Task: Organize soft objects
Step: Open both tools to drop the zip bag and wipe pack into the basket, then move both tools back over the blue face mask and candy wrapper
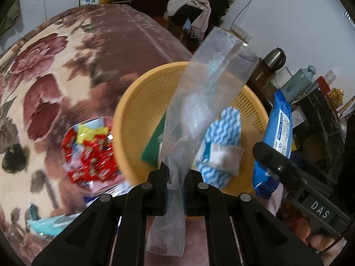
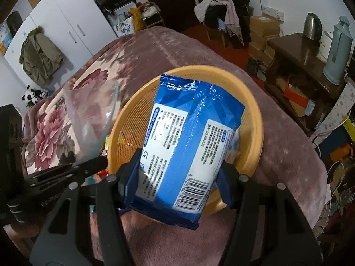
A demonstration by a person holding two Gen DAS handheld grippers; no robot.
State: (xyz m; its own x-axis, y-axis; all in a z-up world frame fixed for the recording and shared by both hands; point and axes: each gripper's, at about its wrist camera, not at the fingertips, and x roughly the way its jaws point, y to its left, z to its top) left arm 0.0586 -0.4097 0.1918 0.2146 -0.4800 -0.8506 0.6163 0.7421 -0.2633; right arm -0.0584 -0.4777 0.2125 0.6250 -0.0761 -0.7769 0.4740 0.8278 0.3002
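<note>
My left gripper point(image 1: 176, 174) is shut on a clear plastic bag point(image 1: 199, 102) and holds it upright over the orange mesh basket point(image 1: 142, 110). In the basket lie a blue-and-white wavy cloth point(image 1: 224, 130), a small white packet point(image 1: 226, 157) and a green flat item point(image 1: 155, 141). My right gripper point(image 2: 179, 173) is shut on a blue wet-wipes pack point(image 2: 188, 137) above the basket's near rim point(image 2: 255, 133). The pack also shows in the left wrist view point(image 1: 278, 133), at the basket's right. The clear bag shows in the right wrist view point(image 2: 91, 115), at the left.
The basket sits on a floral blanket point(image 1: 44, 84) on a bed. A pink dish of red candy wrappers point(image 1: 91, 153) lies left of the basket, and a teal packet point(image 1: 46, 223) nearer. A dark table with a kettle point(image 2: 312, 26) and thermos point(image 2: 337, 51) stands at the right.
</note>
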